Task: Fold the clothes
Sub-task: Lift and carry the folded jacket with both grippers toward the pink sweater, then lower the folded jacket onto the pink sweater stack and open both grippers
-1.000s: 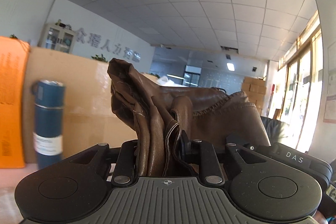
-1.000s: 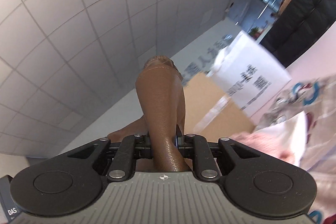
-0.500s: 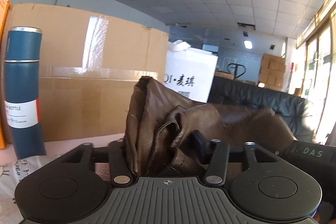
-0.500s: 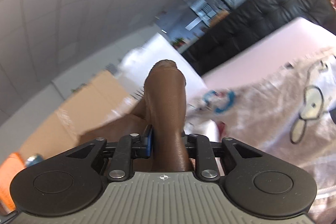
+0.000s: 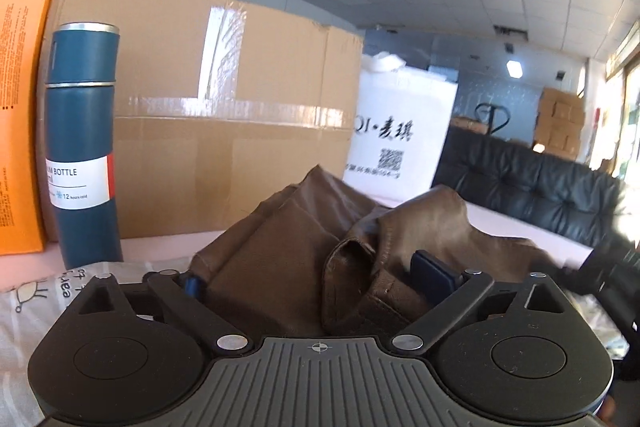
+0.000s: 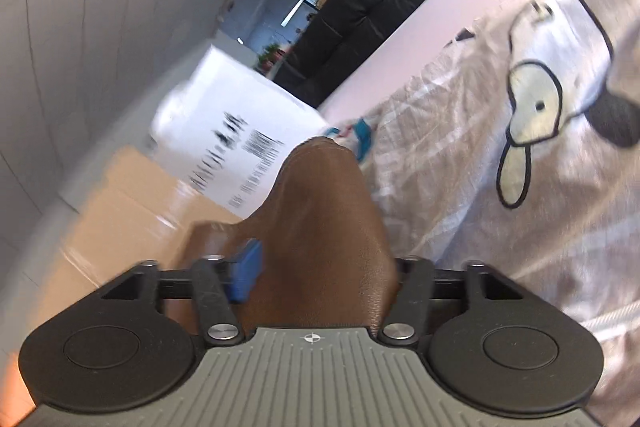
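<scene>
Left gripper (image 5: 316,279) spread wide around bunched brown leather garment (image 5: 304,251), right gripper (image 6: 320,267) parted, same garment between fingers, blue bottle (image 5: 82,147) beside cardboard box (image 5: 224,107).

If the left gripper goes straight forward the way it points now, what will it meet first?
The left gripper already has the brown leather garment between its open fingers, so it meets that first. Beyond it, probably the big cardboard box at the back of the table, though depth is hard to judge.

The blue flask (image 5: 82,147) has a label reading "BOTTLE" and "12 hours cold"; the white bag (image 5: 400,135) shows "QI".
</scene>
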{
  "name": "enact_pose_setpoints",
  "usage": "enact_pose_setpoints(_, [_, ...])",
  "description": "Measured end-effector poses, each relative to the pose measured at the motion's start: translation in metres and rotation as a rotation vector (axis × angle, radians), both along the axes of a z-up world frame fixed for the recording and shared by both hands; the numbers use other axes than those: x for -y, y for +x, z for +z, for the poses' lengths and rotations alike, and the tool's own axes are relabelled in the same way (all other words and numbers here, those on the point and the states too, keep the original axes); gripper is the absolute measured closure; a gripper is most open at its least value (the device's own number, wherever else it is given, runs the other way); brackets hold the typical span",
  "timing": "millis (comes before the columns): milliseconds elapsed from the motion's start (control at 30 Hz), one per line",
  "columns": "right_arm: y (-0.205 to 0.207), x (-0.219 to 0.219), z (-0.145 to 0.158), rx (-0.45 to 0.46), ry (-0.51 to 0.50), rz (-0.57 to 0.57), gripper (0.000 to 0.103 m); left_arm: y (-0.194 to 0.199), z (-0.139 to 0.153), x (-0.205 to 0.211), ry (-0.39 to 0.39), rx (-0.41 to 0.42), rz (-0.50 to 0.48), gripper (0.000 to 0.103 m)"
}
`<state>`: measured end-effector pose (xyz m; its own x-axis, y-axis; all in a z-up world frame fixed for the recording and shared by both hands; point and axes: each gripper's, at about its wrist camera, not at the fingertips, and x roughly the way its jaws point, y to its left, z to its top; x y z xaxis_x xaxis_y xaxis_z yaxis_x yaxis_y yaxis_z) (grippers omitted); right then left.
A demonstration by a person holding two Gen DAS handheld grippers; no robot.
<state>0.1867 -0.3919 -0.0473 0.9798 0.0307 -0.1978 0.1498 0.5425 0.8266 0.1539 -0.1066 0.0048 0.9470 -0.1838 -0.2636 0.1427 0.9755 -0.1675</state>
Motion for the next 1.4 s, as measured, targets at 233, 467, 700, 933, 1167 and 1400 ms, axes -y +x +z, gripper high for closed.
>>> enact_pose_setpoints(233, [-0.036,-0.010,0.018,0.218,-0.096,-0.037,0.004,-0.047,0.019,-0.012,0.042,0.085,-0.031,0.000])
enact_pose_setpoints(467, [-0.063,-0.029,0.028,0.346,-0.277,-0.132,0.000,-0.101,0.048,-0.026,0.172,0.187,-0.047,0.000])
enact_pose_setpoints(700, [-0.094,-0.049,0.045,0.364,-0.383,-0.148,0.000,-0.148,0.066,-0.050,0.218,0.269,-0.060,0.000])
enact_pose_setpoints(933, [-0.158,-0.084,0.073,0.376,-0.513,0.023,0.000,-0.171,0.074,-0.079,0.131,0.312,-0.044,0.000])
enact_pose_setpoints(1167, [-0.210,-0.116,0.086,0.296,-0.606,0.089,0.000,-0.182,0.064,-0.100,0.062,0.285,-0.065,0.000])
enact_pose_setpoints(1400, [-0.236,-0.151,0.085,0.172,-0.699,0.050,0.000,-0.184,0.049,-0.112,0.039,0.203,-0.027,0.000])
